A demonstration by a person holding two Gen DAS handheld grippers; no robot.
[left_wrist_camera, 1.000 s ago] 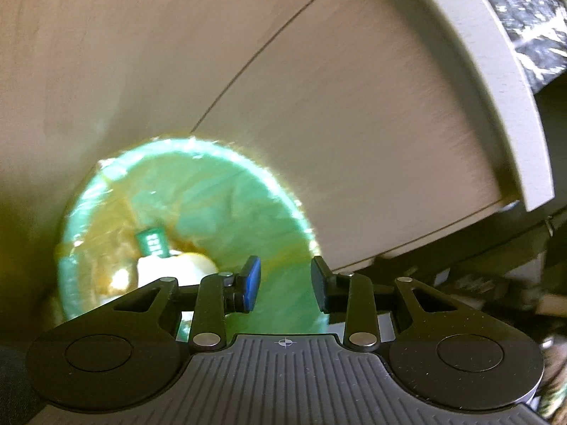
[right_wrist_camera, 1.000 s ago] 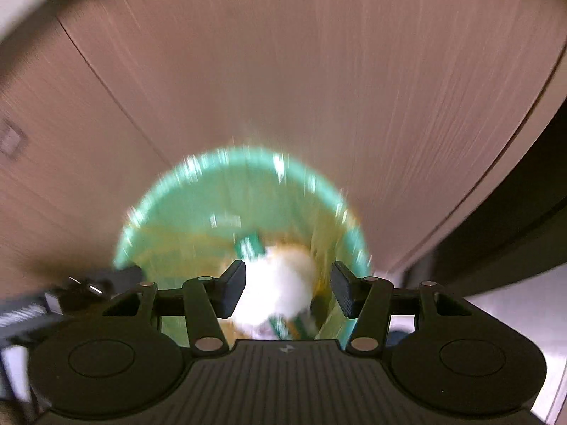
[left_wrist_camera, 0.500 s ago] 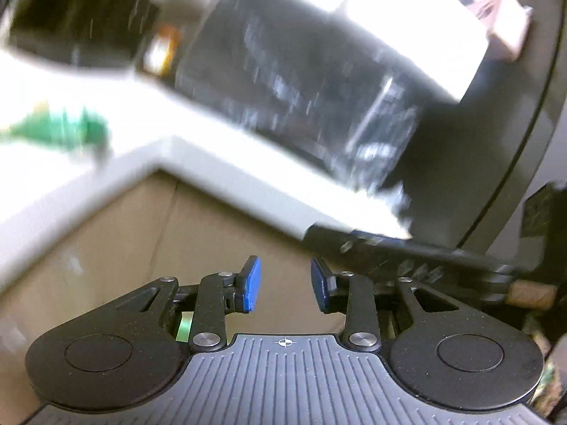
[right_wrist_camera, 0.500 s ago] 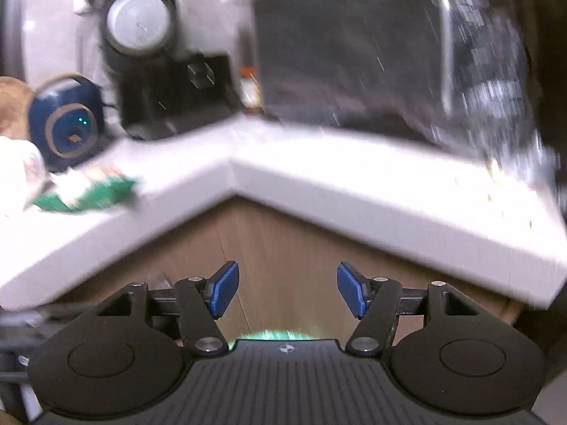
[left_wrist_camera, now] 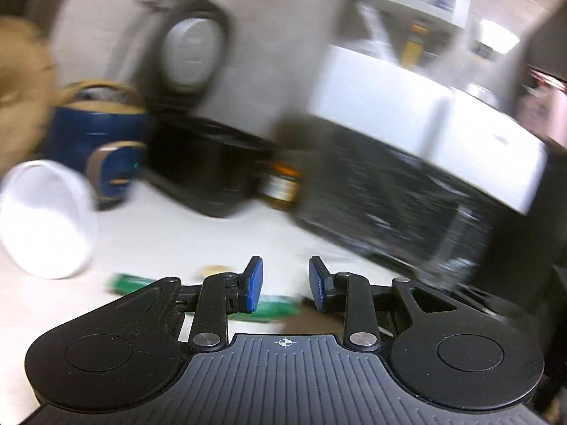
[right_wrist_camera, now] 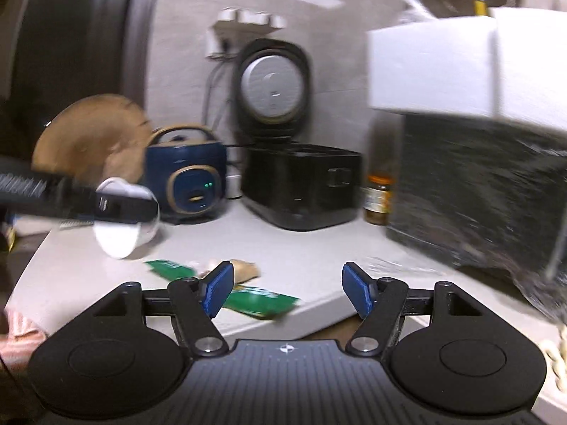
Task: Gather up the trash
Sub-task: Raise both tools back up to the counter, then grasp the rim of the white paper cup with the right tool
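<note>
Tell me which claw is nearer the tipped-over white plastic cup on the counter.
Left. In the right wrist view the left claw reaches across in front of the white plastic cup, overlapping it. The right claw, open and empty, sits back at the counter edge, well right of it.

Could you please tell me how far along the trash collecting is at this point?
Done: cannot be judged; no bin shows now. In hand: nothing; the left gripper and right gripper are open and empty, the left just closing slightly, the right widening. Left: green wrappers, a brown scrap and a tipped white cup on the counter.
</note>
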